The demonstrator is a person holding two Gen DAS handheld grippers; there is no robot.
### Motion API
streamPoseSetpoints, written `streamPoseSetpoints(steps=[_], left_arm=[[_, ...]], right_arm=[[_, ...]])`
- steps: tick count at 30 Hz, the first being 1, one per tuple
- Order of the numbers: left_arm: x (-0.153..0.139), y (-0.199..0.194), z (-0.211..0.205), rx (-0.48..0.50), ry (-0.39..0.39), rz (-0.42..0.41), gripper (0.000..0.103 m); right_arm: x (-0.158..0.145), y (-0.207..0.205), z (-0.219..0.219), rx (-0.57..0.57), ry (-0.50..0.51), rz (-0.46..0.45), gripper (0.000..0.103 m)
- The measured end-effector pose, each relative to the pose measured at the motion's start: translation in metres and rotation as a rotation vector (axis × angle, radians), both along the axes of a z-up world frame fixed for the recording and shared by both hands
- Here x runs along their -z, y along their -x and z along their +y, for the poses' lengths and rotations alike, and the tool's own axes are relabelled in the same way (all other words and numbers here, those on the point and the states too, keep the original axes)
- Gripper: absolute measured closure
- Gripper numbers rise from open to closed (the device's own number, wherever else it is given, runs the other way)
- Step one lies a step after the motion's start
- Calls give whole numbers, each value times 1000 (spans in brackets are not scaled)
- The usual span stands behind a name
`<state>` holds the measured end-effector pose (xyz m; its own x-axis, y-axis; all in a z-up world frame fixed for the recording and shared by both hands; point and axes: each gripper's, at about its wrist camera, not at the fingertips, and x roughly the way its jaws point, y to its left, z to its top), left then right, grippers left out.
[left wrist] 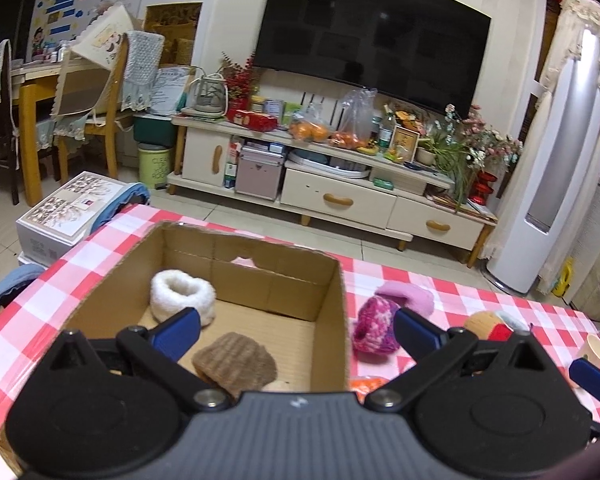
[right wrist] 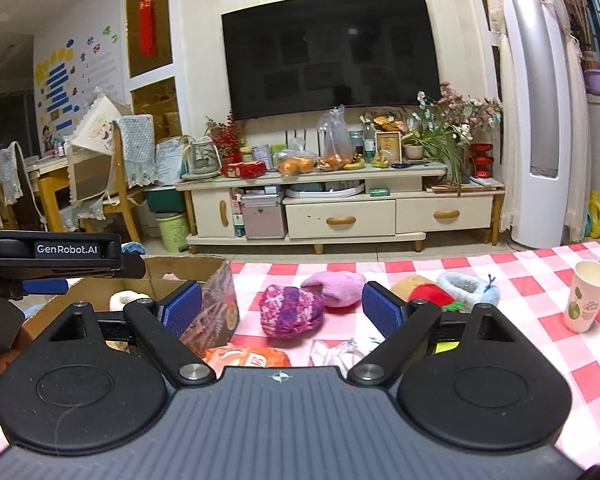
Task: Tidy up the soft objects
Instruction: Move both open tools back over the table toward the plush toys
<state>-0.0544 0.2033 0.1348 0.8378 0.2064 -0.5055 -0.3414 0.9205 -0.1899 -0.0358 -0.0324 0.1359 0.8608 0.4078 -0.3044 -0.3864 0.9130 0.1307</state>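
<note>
Both claws, left (left wrist: 296, 330) and right (right wrist: 282, 306), stand wide open and empty; the brown hat (left wrist: 234, 362) lies in the box (left wrist: 328, 300) at lower centre.

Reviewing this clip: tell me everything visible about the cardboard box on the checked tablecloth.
The cardboard box is an open-topped, plain brown corrugated carton with creased inner walls and a cut-out notch in its far wall. It sits upright on the red-and-white checked tablecloth, left of the loose soft items. Inside lie a white fluffy bootie near the back and a brown knitted piece near the front. Its outer right wall carries a printed pattern. Neither tool touches it.
</note>
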Motion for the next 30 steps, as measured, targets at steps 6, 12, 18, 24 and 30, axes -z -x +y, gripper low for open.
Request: streamPoseSetpoints(steps=[6, 12, 18, 24, 30], left_arm=[[1, -3, -16, 30, -6, 2, 1], [4, -6, -31, 70, -30, 10, 1], [5, -7, -47, 106, -53, 16, 1], [7, -10, -63, 138, -80, 24, 1], [10, -11, -75, 167, -97, 28, 1]], right_arm=[[5, 1, -11, 42, -15, 10, 0], [10, 3, -23, 94, -36, 24, 0], [12, 2, -34, 150, -61, 30, 0], [18, 3, -35, 196, -71, 47, 0], [21, 0, -35, 238, -74, 58, 0]])
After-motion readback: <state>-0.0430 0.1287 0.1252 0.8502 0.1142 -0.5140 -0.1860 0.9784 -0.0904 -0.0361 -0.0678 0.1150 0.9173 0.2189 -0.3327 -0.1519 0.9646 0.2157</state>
